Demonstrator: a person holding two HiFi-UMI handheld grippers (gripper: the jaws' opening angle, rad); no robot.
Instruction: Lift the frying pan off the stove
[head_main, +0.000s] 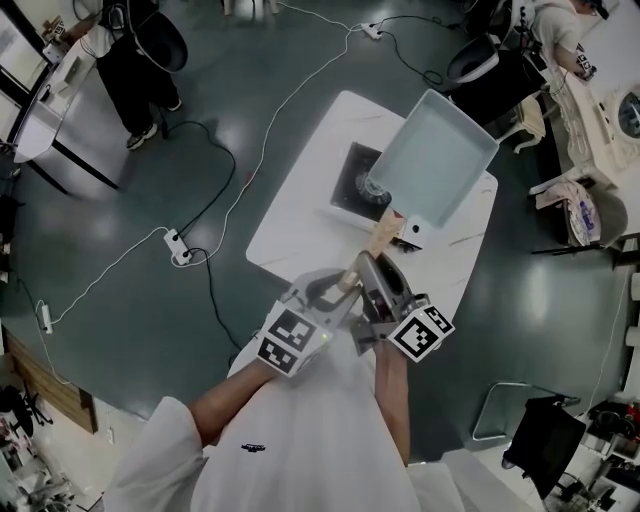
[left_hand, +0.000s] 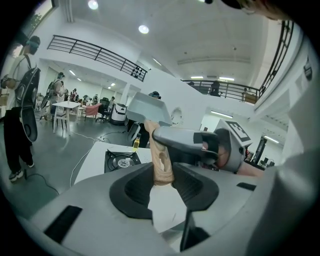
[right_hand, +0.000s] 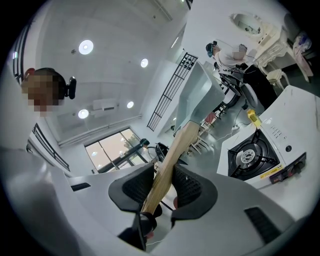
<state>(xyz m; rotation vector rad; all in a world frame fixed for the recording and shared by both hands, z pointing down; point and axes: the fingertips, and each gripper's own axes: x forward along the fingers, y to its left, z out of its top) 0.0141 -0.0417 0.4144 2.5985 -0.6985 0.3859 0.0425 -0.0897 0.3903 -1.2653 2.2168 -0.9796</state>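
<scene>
Nearest, left hand-held gripper (left_hand: 162, 175): pinching the end of the wooden handle (head_main: 381, 238).
Right hand-held gripper (right_hand: 162, 187): clamped on handle just ahead.
Frying pan (head_main: 435, 155): airborne, above stove (head_main: 352, 178) on white surface (head_main: 290, 230).
Risk: pan's weight sits far beyond both grips; handle may twist, dropping pan onto stove.

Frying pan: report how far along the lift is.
Done: the frying pan is off the stove, which stands bare, and hangs tilted in the air. In hand: the left tongs and right tongs both clamp its wooden handle. Left: little, probably only carrying it clear and setting it down.
</scene>
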